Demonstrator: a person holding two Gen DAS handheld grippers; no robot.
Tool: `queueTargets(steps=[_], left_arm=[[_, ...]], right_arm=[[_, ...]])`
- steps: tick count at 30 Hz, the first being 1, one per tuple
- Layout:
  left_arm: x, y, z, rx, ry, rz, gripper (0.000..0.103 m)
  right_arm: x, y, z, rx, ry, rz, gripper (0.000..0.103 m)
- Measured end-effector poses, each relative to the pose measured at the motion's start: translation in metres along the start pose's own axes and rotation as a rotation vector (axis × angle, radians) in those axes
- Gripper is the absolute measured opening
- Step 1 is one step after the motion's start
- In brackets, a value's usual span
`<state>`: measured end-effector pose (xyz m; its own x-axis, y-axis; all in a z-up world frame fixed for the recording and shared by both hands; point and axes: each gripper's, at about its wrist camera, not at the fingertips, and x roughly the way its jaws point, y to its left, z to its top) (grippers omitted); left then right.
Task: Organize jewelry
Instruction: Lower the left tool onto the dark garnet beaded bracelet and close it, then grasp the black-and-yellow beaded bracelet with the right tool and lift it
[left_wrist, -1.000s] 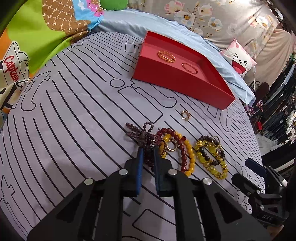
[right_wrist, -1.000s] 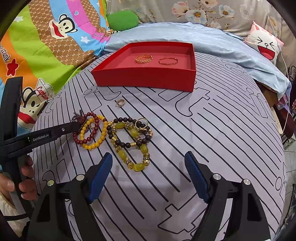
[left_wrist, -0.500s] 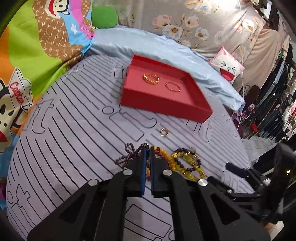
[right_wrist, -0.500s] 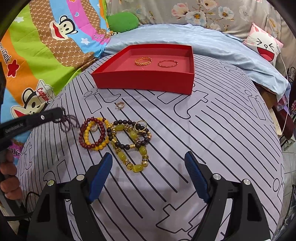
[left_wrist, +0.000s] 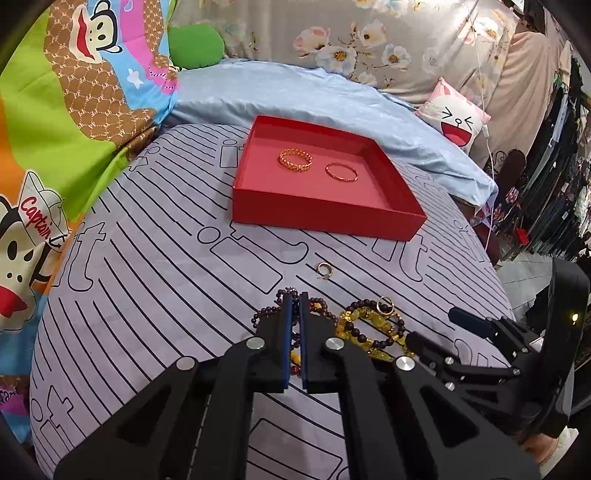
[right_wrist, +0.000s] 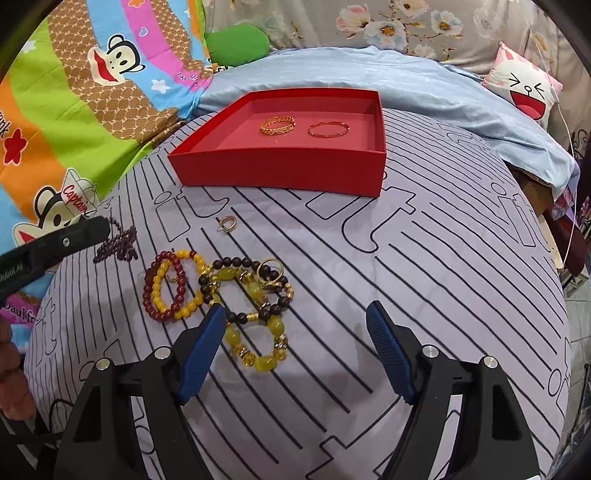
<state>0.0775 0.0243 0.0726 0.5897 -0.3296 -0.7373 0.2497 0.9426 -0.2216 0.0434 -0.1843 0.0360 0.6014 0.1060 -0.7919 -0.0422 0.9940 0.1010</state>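
My left gripper (left_wrist: 294, 295) is shut on a dark maroon small-bead bracelet (left_wrist: 263, 314), which hangs just above the striped bedsheet. In the right wrist view that bracelet (right_wrist: 117, 248) dangles from the left gripper (right_wrist: 103, 226) at the left edge. My right gripper (right_wrist: 295, 308) hovers over the yellow-and-black bead bracelets (right_wrist: 255, 295); its jaws are closing, and the pads touch nothing. Beside them lie a red and a yellow bead bracelet (right_wrist: 171, 290). A small gold ring (right_wrist: 228, 223) lies alone. The red tray (right_wrist: 277, 173) holds two gold bangles (right_wrist: 277, 124).
The bed's purple-grey striped sheet (right_wrist: 424, 258) carries everything. A light blue blanket (right_wrist: 406, 81) lies behind the tray, with a cartoon quilt (right_wrist: 74, 110) to the left and a pink face pillow (right_wrist: 524, 92) at the far right. The bed edge drops off at the right.
The left gripper shut on the maroon bracelet, lifted it off the pile and carried it to the left. The right gripper's jaws have narrowed a little.
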Motion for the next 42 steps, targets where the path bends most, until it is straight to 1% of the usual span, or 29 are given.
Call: queueTargets(steps=[3, 5, 6, 10, 11, 14, 18, 21, 22, 26, 28, 29, 33, 36, 37, 38, 39, 40, 42], left_arm=[[0.003, 0.000, -0.002, 0.008, 0.005, 0.022, 0.003], [0.006, 0.001, -0.003, 0.009, 0.013, 0.027, 0.003], [0.007, 0.000, -0.004, 0.010, 0.015, 0.028, 0.003], [0.011, -0.002, -0.008, 0.023, 0.024, 0.034, 0.003], [0.012, -0.003, -0.009, 0.026, 0.027, 0.037, 0.003], [0.014, -0.006, -0.011, 0.039, 0.032, 0.043, 0.003], [0.015, -0.009, -0.012, 0.046, 0.031, 0.041, 0.003], [0.015, -0.009, -0.013, 0.046, 0.031, 0.041, 0.003], [0.015, -0.009, -0.013, 0.046, 0.030, 0.040, 0.003], [0.014, -0.009, -0.013, 0.041, 0.028, 0.045, 0.003], [0.011, -0.007, -0.014, 0.037, 0.024, 0.049, 0.003], [0.010, -0.006, -0.015, 0.035, 0.022, 0.053, 0.003], [0.005, 0.001, -0.016, 0.021, 0.019, 0.064, 0.003], [0.004, 0.003, -0.018, 0.011, 0.020, 0.047, 0.003], [0.004, 0.002, -0.018, 0.008, 0.023, 0.035, 0.006], [0.005, 0.002, -0.019, -0.003, 0.030, 0.024, 0.024], [0.007, 0.001, -0.020, -0.013, 0.037, 0.018, 0.036], [0.007, -0.001, -0.021, -0.020, 0.032, 0.022, 0.052], [0.009, -0.006, -0.022, -0.014, 0.015, 0.034, 0.054]], right_arm=[[0.005, -0.004, 0.003, 0.026, 0.008, 0.000, 0.062], [0.009, -0.006, 0.004, 0.037, 0.019, 0.004, 0.053], [0.012, -0.006, 0.004, 0.041, 0.027, 0.007, 0.051], [0.023, -0.004, 0.005, 0.057, 0.048, 0.016, 0.035], [0.024, -0.003, 0.005, 0.061, 0.050, 0.021, 0.033], [0.029, -0.001, 0.005, 0.069, 0.062, 0.031, 0.032], [0.029, 0.003, 0.003, 0.051, 0.055, 0.032, 0.031], [0.026, 0.000, 0.001, 0.061, 0.063, 0.063, 0.019], [0.025, 0.001, 0.000, 0.057, 0.066, 0.069, 0.014], [0.019, 0.002, -0.002, 0.036, 0.063, 0.065, 0.006], [0.011, 0.001, -0.002, 0.039, 0.045, 0.067, 0.006], [0.008, 0.001, -0.002, 0.037, 0.036, 0.064, 0.001], [-0.005, -0.003, -0.001, 0.038, 0.008, 0.059, 0.001], [-0.007, -0.006, -0.002, 0.041, 0.023, 0.086, 0.001], [-0.006, -0.006, -0.003, 0.043, 0.029, 0.091, 0.001], [-0.007, -0.006, -0.005, 0.046, 0.028, 0.090, 0.003], [-0.006, -0.005, -0.006, 0.049, 0.030, 0.090, 0.005], [-0.006, -0.004, -0.006, 0.049, 0.035, 0.091, 0.005], [-0.005, -0.002, -0.008, 0.050, 0.039, 0.091, 0.005]])
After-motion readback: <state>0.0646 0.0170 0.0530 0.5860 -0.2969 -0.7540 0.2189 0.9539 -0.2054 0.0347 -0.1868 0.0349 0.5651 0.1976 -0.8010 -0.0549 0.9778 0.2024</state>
